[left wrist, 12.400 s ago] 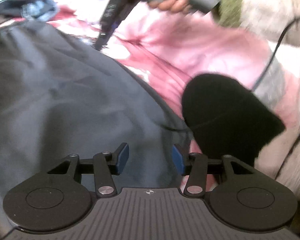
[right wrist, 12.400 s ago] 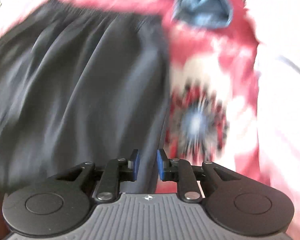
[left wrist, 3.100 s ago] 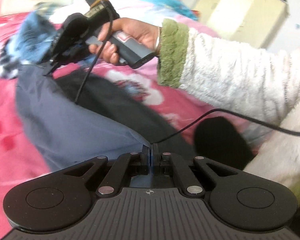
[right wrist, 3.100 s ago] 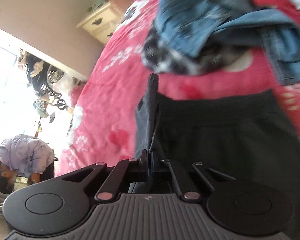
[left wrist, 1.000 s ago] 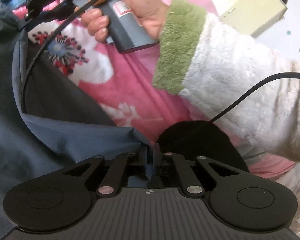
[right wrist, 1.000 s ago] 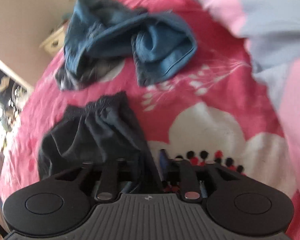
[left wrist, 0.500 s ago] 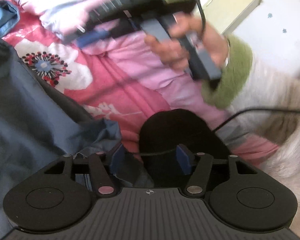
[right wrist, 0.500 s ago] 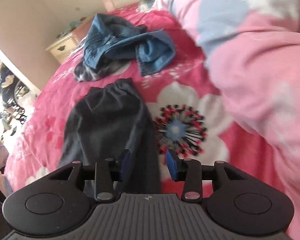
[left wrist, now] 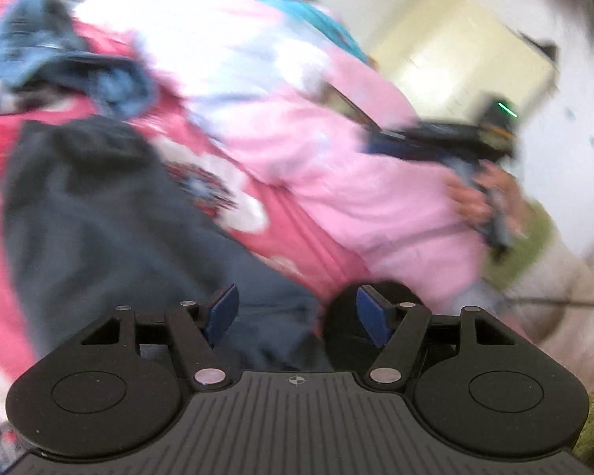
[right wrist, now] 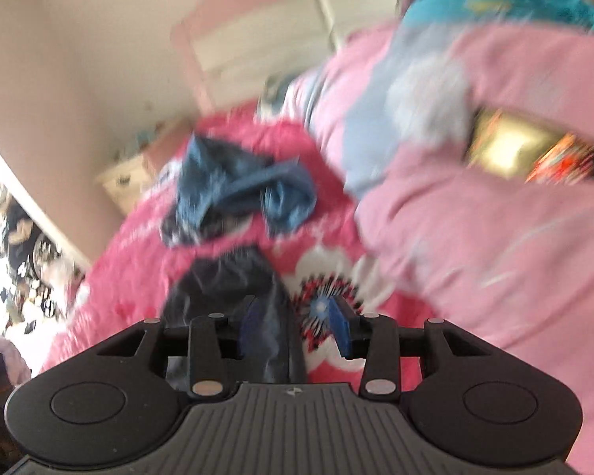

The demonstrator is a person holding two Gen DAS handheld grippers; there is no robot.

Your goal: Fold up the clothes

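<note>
A dark grey garment (left wrist: 99, 217) lies folded lengthwise on the pink flowered bedspread (left wrist: 281, 229). My left gripper (left wrist: 297, 316) hovers above its near end. Its jaws are opening and nothing is between the blue pads. In the right wrist view the same garment (right wrist: 225, 285) lies below and ahead of my right gripper (right wrist: 295, 330), which stands open and holds nothing. At the right of the left wrist view a hand (left wrist: 475, 198) grips the right gripper's handle, up in the air. Both views are blurred by motion.
A heap of blue denim clothes (right wrist: 241, 194) lies beyond the garment. A bulky pink quilt (right wrist: 475, 237) fills the right side, with a gold packet (right wrist: 511, 146) on it. A black hat (left wrist: 344, 328) sits by my left fingers. A nightstand (right wrist: 126, 178) stands by the wall.
Both grippers have opened, let go of the dark garment and lifted up and back from the bed. The garment now lies folded on the bedspread.
</note>
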